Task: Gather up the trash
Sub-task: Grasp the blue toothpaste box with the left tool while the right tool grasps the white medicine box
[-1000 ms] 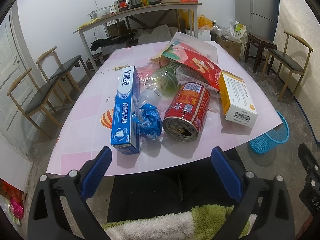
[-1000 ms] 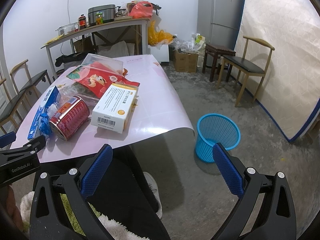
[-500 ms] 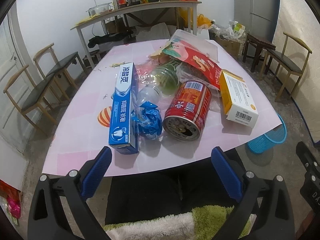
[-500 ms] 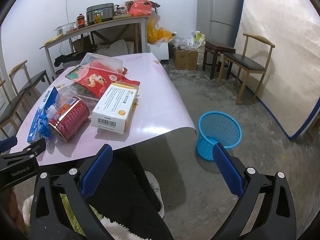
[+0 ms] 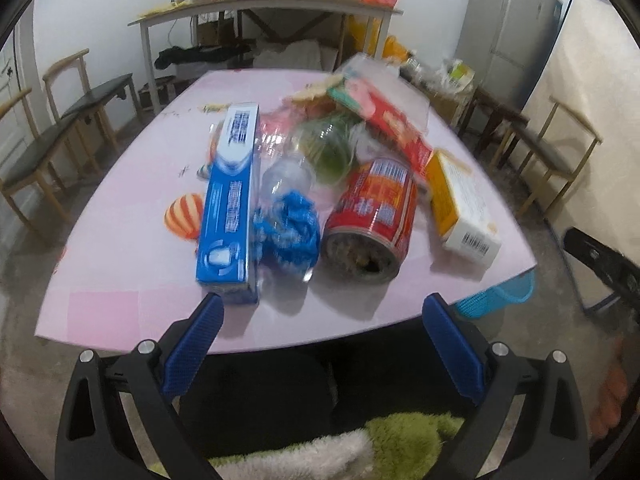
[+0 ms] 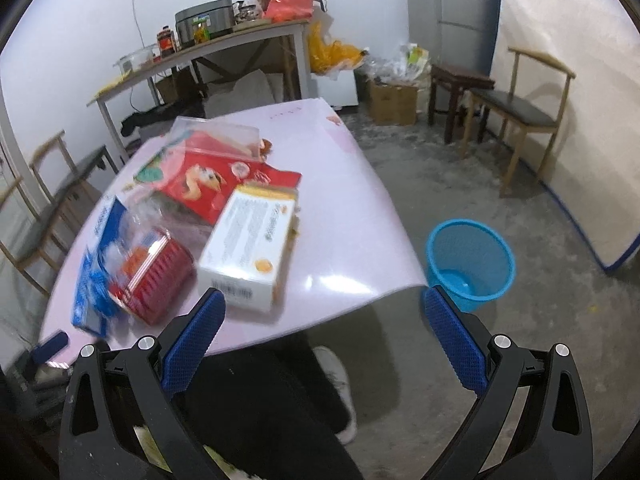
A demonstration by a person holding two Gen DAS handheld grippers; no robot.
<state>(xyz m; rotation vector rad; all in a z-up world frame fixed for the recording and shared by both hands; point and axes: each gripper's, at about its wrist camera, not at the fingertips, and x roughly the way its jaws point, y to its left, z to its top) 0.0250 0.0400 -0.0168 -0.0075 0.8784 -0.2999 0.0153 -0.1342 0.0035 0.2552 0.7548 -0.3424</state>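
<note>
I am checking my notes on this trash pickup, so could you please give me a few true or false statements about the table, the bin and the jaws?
1. The red can lies on its side. True.
2. The blue bin stands on the table. False: it stands on the floor beside the table.
3. The left gripper holds the toothpaste box. False: its jaws are open and empty.
4. The right gripper has open jaws. True.
5. The white and orange box lies next to the red can. True.

Both wrist views face the table [image 5: 120,280] — nearby, from its near edge.
</note>
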